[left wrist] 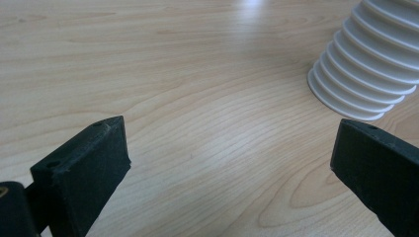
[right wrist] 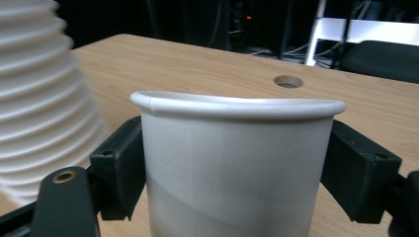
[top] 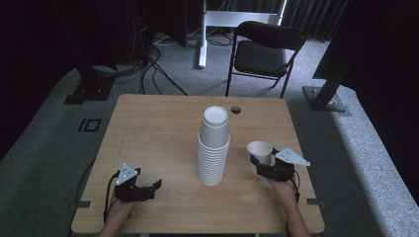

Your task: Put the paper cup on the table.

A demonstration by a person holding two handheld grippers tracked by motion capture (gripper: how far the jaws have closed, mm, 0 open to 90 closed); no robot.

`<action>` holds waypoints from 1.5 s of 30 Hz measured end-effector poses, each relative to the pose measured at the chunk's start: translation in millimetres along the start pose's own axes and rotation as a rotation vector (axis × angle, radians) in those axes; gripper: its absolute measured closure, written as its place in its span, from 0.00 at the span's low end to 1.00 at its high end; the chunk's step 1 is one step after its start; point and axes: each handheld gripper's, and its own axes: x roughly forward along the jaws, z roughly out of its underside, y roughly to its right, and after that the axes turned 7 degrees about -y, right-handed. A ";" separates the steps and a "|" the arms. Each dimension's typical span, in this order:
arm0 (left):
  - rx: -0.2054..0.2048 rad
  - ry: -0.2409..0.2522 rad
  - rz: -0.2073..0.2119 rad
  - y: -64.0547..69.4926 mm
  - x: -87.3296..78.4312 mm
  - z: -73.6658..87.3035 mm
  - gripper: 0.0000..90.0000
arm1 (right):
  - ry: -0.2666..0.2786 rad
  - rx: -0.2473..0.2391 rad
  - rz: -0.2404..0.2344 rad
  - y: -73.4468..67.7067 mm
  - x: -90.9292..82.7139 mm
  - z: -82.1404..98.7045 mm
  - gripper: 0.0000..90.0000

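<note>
A tall stack of upside-down white paper cups [top: 214, 148] stands mid-table; its ribbed base [left wrist: 368, 69] is at the upper right of the left gripper view, and its side [right wrist: 37, 94] is at the left of the right gripper view. A single white paper cup [top: 260, 151] stands upright, mouth up, right of the stack. My right gripper [top: 264, 165] is shut on that cup [right wrist: 237, 163], one black jaw on each side. My left gripper [top: 157, 186] rests low at the table's front left, open, with bare wood between its jaws [left wrist: 227, 168].
The wooden table [top: 158, 128] has a round cable hole [top: 235, 109] near its far edge. A black folding chair [top: 264, 52] stands behind the table. Cables lie on the grey carpet [top: 148, 69] at the back left.
</note>
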 end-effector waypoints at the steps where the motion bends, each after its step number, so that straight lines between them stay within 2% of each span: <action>1: -0.009 0.000 0.004 -0.6 -0.3 1.4 0.02 | 0.005 0.006 0.021 2.0 3.7 -0.1 0.22; 3: -0.017 0.003 0.000 -1.8 -1.1 2.6 0.02 | 0.004 0.013 0.028 4.7 7.5 -0.9 0.22; 7: -0.030 0.008 -0.050 -6.8 -4.3 4.3 0.02 | 0.011 0.019 0.069 10.3 16.6 -1.3 0.22; 9: -0.042 0.007 -0.065 -9.7 -5.5 5.1 0.02 | 0.024 0.046 0.063 14.7 21.4 -2.0 0.22; 12: -0.046 0.008 -0.068 -11.7 -6.4 5.5 0.02 | 0.042 0.057 0.087 18.0 25.6 -2.5 0.22; 13: -0.047 0.012 -0.065 -12.1 -6.8 6.0 0.02 | 0.043 0.070 0.111 22.1 31.5 -3.3 0.22; 17: -0.054 0.013 -0.055 -11.3 -6.4 7.1 0.02 | 0.022 0.090 0.136 28.2 41.9 -3.4 0.22; 18: -0.053 0.009 -0.056 -10.9 -6.2 7.8 0.02 | 0.000 0.100 0.141 31.1 49.3 -1.7 0.22; 20: -0.050 0.011 -0.048 -11.0 -6.0 9.0 0.02 | -0.019 0.084 0.154 31.9 55.2 -0.1 0.21; 23: -0.052 0.008 -0.050 -11.5 -5.7 10.0 0.02 | -0.020 0.083 0.159 32.1 58.6 2.3 0.21; 28: -0.063 0.012 -0.060 -12.4 -6.8 10.1 0.02 | -0.029 0.074 0.159 30.4 59.2 6.6 0.21; 29: -0.062 0.007 -0.062 -12.7 -6.9 10.1 0.02 | -0.026 0.085 0.149 30.8 58.6 7.2 0.21; 34: -0.065 0.002 -0.106 -15.3 -7.5 9.9 0.02 | -0.017 0.090 0.138 27.5 52.8 11.3 0.19; 36: -0.078 0.001 -0.118 -16.7 -7.3 10.8 0.02 | -0.013 0.069 0.143 24.7 49.3 13.7 0.19; 38: -0.080 -0.006 -0.119 -18.3 -7.2 11.6 0.02 | -0.005 0.073 0.139 22.7 45.2 16.6 0.19; 43: -0.093 -0.008 -0.129 -20.3 -7.9 11.4 0.02 | -0.007 0.065 0.121 19.3 37.9 21.6 0.16; 45: -0.092 -0.008 -0.130 -20.7 -8.3 11.3 0.02 | -0.002 0.083 0.096 18.8 35.5 23.7 0.14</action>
